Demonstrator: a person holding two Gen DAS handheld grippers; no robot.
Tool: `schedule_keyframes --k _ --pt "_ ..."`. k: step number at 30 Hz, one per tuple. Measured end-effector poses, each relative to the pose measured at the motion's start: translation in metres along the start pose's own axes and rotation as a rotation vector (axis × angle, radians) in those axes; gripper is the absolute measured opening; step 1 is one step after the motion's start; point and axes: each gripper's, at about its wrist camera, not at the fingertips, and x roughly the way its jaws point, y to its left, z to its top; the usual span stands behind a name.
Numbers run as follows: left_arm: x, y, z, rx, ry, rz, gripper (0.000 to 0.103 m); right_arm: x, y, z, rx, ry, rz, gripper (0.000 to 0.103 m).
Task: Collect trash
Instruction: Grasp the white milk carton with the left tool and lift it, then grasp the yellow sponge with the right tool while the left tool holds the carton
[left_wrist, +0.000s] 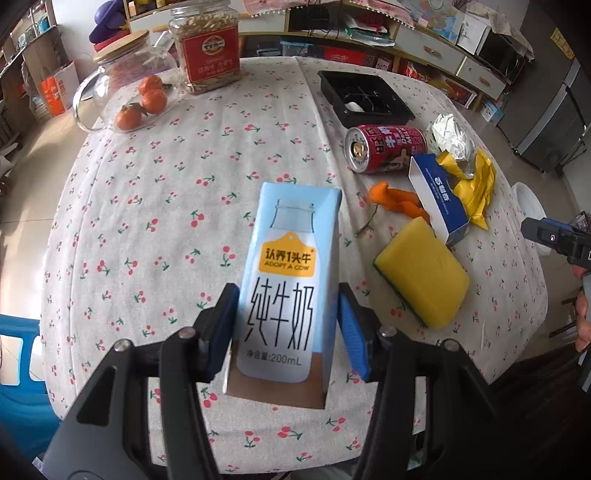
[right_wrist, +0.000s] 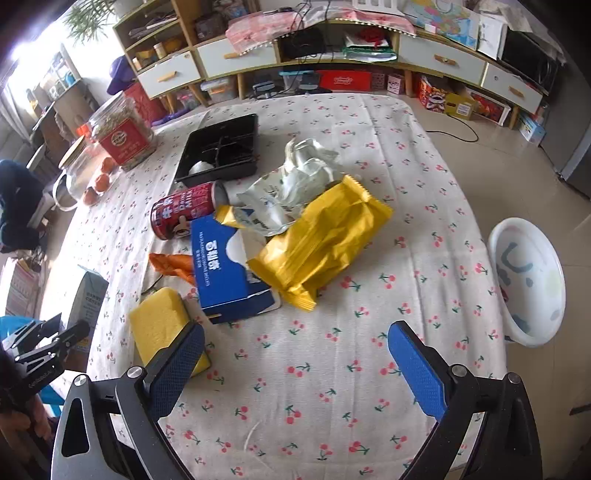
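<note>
My left gripper (left_wrist: 286, 325) is shut on a light-blue milk carton (left_wrist: 288, 280), held above the cherry-print table; the carton also shows in the right wrist view (right_wrist: 86, 299). My right gripper (right_wrist: 295, 354) is open and empty over the table's near edge. Ahead of it lie a blue tissue box (right_wrist: 225, 269), a yellow wrapper (right_wrist: 325, 240), a crumpled silver bag (right_wrist: 295, 184), a red can (right_wrist: 188, 210) on its side, orange peel (right_wrist: 173, 264) and a yellow sponge (right_wrist: 162, 325).
A black tray (right_wrist: 221, 151) stands behind the trash. A jar with a red label (left_wrist: 207, 48) and a glass jar lying with oranges (left_wrist: 136, 103) stand at the far left. A white basin (right_wrist: 528, 280) sits on the floor to the right of the table.
</note>
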Motion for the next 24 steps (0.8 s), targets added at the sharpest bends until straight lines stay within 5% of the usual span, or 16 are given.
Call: schedule_keyframes --k 11,24 --pt "-0.008 0.036 -0.023 -0.064 0.001 0.048 0.055 0.040 0.089 -0.015 -0.160 0.081 0.082 0.101" --pt "-0.011 0.038 -0.024 -0.057 -0.001 0.045 0.055 0.077 0.123 -0.021 -0.212 0.133 0.044 0.091"
